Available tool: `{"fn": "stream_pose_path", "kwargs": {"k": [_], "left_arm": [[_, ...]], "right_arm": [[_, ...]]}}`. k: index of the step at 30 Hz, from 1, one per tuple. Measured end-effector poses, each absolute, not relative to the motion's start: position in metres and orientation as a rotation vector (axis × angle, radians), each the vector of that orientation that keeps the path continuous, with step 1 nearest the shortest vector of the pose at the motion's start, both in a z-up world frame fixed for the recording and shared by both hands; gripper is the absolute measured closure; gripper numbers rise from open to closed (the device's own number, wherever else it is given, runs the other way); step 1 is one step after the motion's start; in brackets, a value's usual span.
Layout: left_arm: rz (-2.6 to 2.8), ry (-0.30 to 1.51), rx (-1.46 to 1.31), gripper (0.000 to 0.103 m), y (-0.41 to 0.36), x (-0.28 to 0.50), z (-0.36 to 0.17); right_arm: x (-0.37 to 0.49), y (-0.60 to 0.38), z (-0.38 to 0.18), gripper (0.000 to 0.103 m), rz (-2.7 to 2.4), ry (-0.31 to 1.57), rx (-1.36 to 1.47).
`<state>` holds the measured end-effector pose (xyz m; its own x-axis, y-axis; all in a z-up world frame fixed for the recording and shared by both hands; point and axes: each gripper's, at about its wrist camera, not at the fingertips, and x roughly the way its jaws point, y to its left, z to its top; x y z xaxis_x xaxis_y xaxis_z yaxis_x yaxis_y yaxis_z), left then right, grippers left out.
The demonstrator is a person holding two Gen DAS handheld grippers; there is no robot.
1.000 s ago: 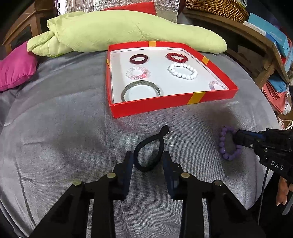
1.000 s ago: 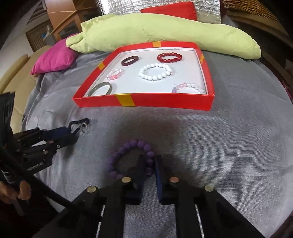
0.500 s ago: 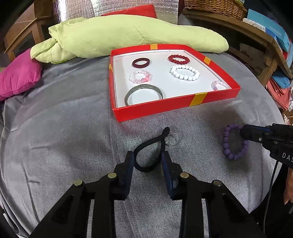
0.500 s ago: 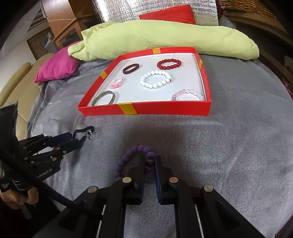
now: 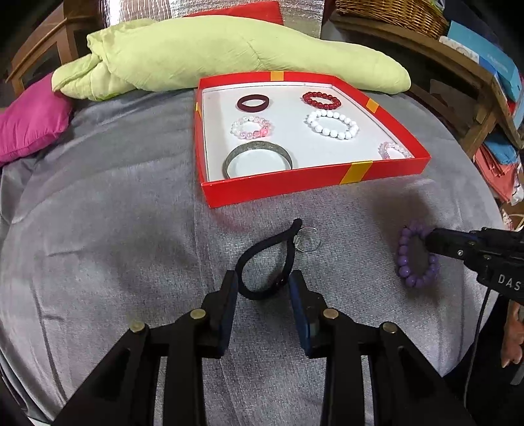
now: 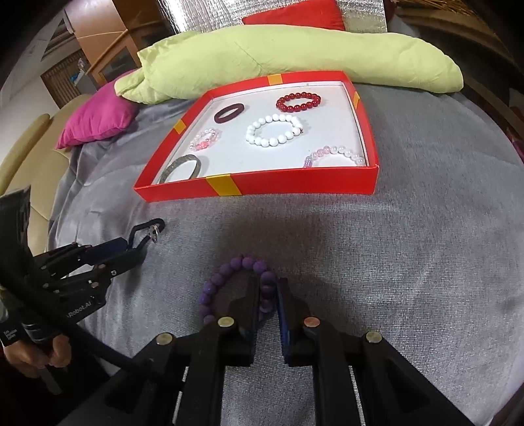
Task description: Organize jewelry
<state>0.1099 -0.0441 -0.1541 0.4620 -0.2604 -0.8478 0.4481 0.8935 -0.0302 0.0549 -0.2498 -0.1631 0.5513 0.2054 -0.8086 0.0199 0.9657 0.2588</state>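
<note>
Left gripper (image 5: pixel 263 283): jaws closed against the two sides of a black cord loop (image 5: pixel 267 262), squeezing it narrow; the loop lies on the grey cover (image 5: pixel 114 229). A small metal ring (image 5: pixel 307 241) hangs at the loop's far end, resting on the cover.

Right gripper (image 6: pixel 268 295): jaws nearly shut, gripping one side of the purple bead bracelet (image 6: pixel 229 278). The rest of the bracelet curves out to the left of the jaws, on the cover. In the left wrist view the same bracelet sits well to the right of the cord loop, apart from it.

A hand (image 6: pixel 36 355) grips the left tool's handle at the lower left edge of the right wrist view.

Beyond both grippers: bare grey cover, then the near wall of the red tray (image 5: pixel 311 183) with yellow tape marks. Nothing lies between the grippers and that wall.

Tray contents, near to far: grey bangle (image 5: pixel 257 159) and pale pink bracelet (image 6: pixel 334 154) against the near wall; pink-and-clear bead bracelet (image 5: pixel 251 127) and white bead bracelet (image 5: pixel 331 124) mid-tray; dark maroon band (image 5: pixel 253 102) and red bead bracelet (image 5: pixel 321 100) at the back. All separate.

Behind the tray: green cushion (image 5: pixel 229 55), touching the far rim; magenta cushion (image 5: pixel 29 121) to the left; wooden shelf with basket (image 5: pixel 393 13) at right
</note>
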Motion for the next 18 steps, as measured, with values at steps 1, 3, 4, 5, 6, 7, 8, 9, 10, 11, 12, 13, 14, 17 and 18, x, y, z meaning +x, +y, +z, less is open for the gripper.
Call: {"fn": "stream_pose_path", "kwargs": {"k": [1,3,4,5,6,7,8,9,10,11,12,13,14,17,18], "left_arm": [[-0.443,1.007,0.199,0.068,-0.0428,0.1103,-0.1545],[-0.447,1.016,0.186,0.068,-0.0408,0.1112,-0.1551],[-0.450,1.020,0.172,0.068,-0.0394,0.1117,-0.1550],[-0.454,1.021,0.164,0.068,-0.0390,0.1119,-0.1545],[-0.457,1.022,0.160,0.068,-0.0392,0.1121,-0.1543],[-0.465,1.024,0.157,0.068,-0.0399,0.1114,-0.1543],[-0.470,1.025,0.158,0.068,-0.0409,0.1109,-0.1544],[-0.476,1.025,0.163,0.068,-0.0424,0.1099,-0.1545],[-0.480,1.025,0.168,0.068,-0.0439,0.1088,-0.1544],[-0.482,1.024,0.173,0.068,-0.0450,0.1084,-0.1544],[-0.483,1.024,0.177,0.068,-0.0458,0.1083,-0.1546],[-0.482,1.025,0.182,0.068,-0.0470,0.1075,-0.1550],[-0.482,1.026,0.184,0.068,-0.0476,0.1073,-0.1553],[-0.485,1.028,0.170,0.068,-0.0468,0.1079,-0.1560],[-0.488,1.030,0.161,0.068,-0.0457,0.1086,-0.1560]], "right_arm": [[0.0552,-0.2498,-0.1634,0.089,0.110,0.986,0.251],[0.0557,-0.2495,-0.1651,0.088,0.110,0.995,0.250],[0.0560,-0.2489,-0.1659,0.088,0.110,0.998,0.247],[0.0560,-0.2482,-0.1664,0.088,0.109,0.999,0.243],[0.0557,-0.2472,-0.1661,0.087,0.108,0.997,0.236],[0.0557,-0.2466,-0.1660,0.087,0.109,0.996,0.232],[0.0557,-0.2462,-0.1660,0.087,0.111,0.994,0.230],[0.0552,-0.2462,-0.1660,0.087,0.111,0.993,0.229],[0.0550,-0.2458,-0.1661,0.088,0.114,0.991,0.227],[0.0549,-0.2454,-0.1662,0.088,0.116,0.990,0.224],[0.0548,-0.2450,-0.1663,0.088,0.117,0.989,0.221],[0.0546,-0.2440,-0.1664,0.088,0.119,0.987,0.215],[0.0547,-0.2431,-0.1667,0.088,0.120,0.987,0.207],[0.0546,-0.2407,-0.1668,0.088,0.121,0.982,0.189],[0.0542,-0.2403,-0.1666,0.089,0.121,0.980,0.186]]}}
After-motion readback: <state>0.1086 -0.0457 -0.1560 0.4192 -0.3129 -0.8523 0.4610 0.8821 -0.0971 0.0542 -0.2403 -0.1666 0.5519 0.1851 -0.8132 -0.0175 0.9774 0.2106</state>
